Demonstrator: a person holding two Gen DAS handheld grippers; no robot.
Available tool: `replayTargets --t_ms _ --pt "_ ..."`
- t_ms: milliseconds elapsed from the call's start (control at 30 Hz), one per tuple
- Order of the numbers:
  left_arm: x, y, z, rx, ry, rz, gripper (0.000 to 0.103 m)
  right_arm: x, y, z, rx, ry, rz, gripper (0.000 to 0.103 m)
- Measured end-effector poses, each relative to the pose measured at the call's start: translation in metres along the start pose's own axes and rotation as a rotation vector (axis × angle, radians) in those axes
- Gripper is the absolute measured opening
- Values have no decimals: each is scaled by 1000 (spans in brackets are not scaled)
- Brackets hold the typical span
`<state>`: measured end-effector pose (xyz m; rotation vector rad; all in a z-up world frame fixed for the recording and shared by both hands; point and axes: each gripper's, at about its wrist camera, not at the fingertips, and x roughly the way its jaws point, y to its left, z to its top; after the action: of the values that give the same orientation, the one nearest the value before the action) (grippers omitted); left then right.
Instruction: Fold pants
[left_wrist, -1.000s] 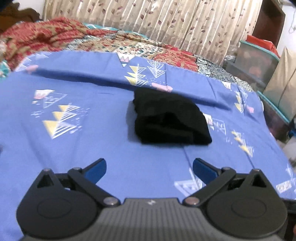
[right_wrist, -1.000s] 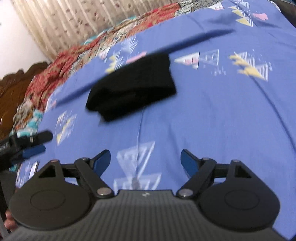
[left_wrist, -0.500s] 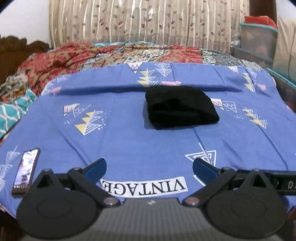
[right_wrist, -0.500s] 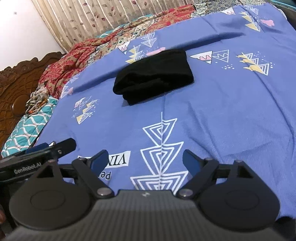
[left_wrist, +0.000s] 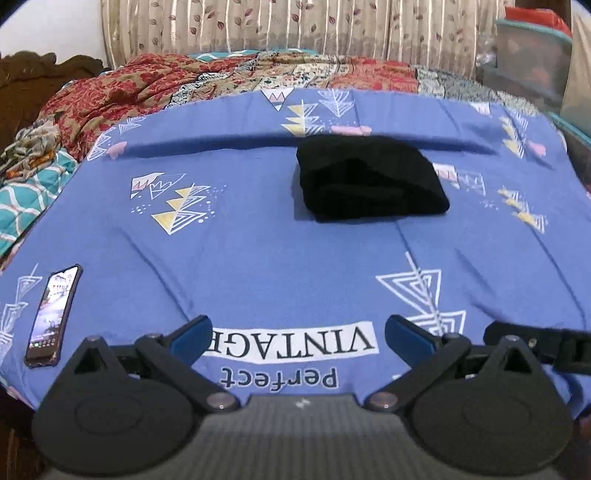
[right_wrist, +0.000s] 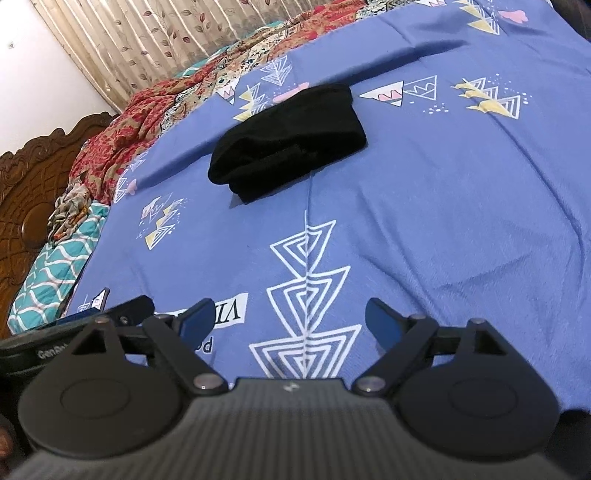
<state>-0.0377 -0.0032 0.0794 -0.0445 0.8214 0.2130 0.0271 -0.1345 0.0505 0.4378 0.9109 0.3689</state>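
Left claw (left_wrist: 297, 334): spread wide, empty, touching nothing
Right claw (right_wrist: 288, 321): spread wide, empty
Folded black pants (left_wrist: 369, 182): long axis left-right on bedsheet (left_wrist: 258, 251)

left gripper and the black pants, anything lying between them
Only bare blue bedsheet lies between the left gripper and the folded pants, per the left wrist view.

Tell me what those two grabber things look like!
Each tool, left and right, has two blue fingertips on black jointed arms. The arms swing on big round black discs with silver pins, beside a grey ribbed body. White lettering beginning "Gen" marks the left tool where it shows in the right view.
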Motion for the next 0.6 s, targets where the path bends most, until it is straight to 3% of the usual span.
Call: replayTargets --t_ms 600 --pt "10 1 -2 16 41 -16 103 4 -7 0 26 35 -5 90"
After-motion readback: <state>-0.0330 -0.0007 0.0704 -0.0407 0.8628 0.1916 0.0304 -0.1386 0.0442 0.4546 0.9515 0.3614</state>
